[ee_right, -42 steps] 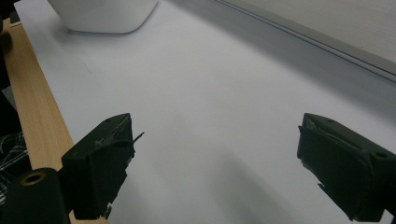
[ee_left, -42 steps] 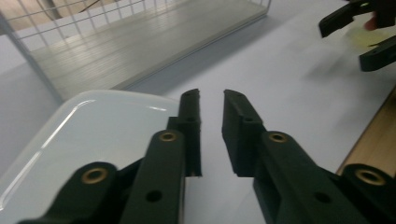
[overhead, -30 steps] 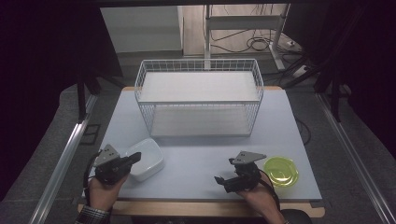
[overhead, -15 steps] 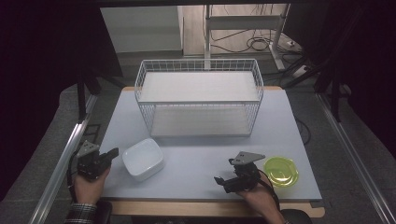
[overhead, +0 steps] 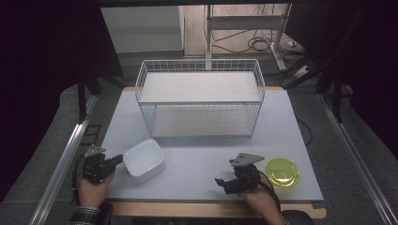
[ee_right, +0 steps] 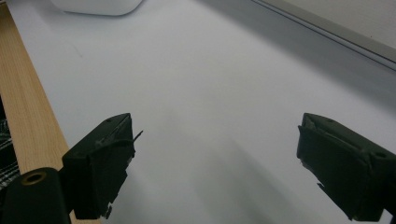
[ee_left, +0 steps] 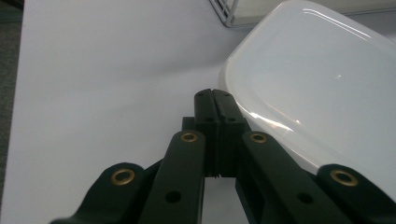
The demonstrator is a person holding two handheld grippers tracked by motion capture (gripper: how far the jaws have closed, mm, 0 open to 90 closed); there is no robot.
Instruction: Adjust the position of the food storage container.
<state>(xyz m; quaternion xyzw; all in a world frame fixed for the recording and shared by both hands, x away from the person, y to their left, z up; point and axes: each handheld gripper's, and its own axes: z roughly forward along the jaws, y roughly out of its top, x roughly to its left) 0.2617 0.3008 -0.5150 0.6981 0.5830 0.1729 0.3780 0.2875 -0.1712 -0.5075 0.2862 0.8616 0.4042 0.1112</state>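
A white plastic container (overhead: pixel 143 159) lies upside down on the pale table at front left; it looms large in the left gripper view (ee_left: pixel 322 84). My left gripper (overhead: pixel 118 161) (ee_left: pixel 215 100) sits just left of it, jaws shut with nothing between them, tips close beside the container's rim. At front right my right gripper (overhead: pixel 221 183) (ee_right: pixel 215 154) rests low over bare table, jaws wide open and empty, pointing left. A yellow-green bowl (overhead: pixel 282 172) stands just right of that hand.
A white wire basket (overhead: pixel 201 101) with two shelves stands at the back middle of the table (overhead: pixel 202 159). The wooden front edge (ee_right: pixel 28 107) runs beside my right gripper. Metal rails flank the table, and cables lie on the floor beyond.
My left gripper drew back to the left, off the white container, and sank to the table's left edge. The container now lies uncovered. The right gripper stayed put.
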